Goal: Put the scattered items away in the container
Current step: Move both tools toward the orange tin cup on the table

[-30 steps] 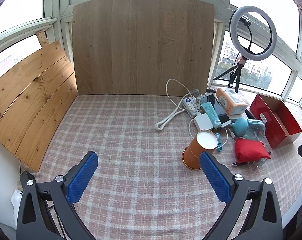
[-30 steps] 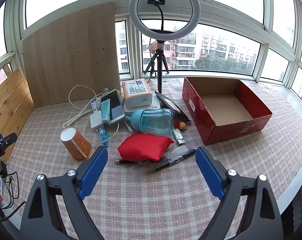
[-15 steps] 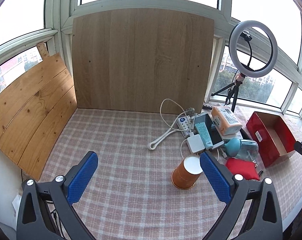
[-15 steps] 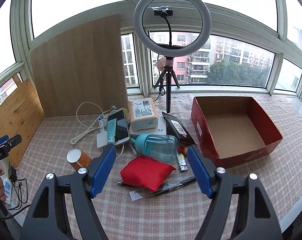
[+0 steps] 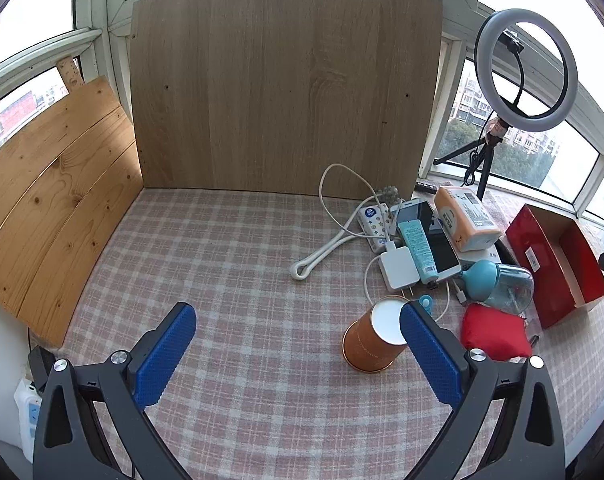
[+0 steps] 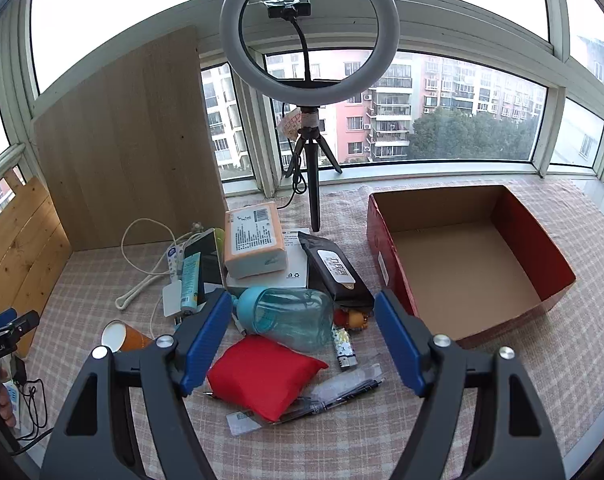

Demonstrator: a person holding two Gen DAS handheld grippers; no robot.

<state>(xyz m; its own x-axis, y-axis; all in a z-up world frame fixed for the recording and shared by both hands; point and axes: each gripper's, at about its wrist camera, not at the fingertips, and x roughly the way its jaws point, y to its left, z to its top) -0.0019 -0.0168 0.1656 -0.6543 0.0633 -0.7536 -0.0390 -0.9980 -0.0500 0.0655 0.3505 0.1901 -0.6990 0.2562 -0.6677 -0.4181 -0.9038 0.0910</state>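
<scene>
While both claws, left claw (image 5: 297, 354) and right claw (image 6: 302, 340), hang agape and empty, clutter lies heaped beside the bare red box (image 6: 542, 304); the blue bottle (image 6: 291, 318) sits nearest for grasping.

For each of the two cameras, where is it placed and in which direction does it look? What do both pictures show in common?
Left wrist view: sits on the left gripper, looks toward the upright wooden board; its two blue fingers show, open.
Right wrist view: sits on the right gripper, looks toward the window and ring light; its open blue fingers show, plus the left gripper at the left edge.
Shared: orange cup, red pouch, teal bottle, red box, ring light.
</scene>
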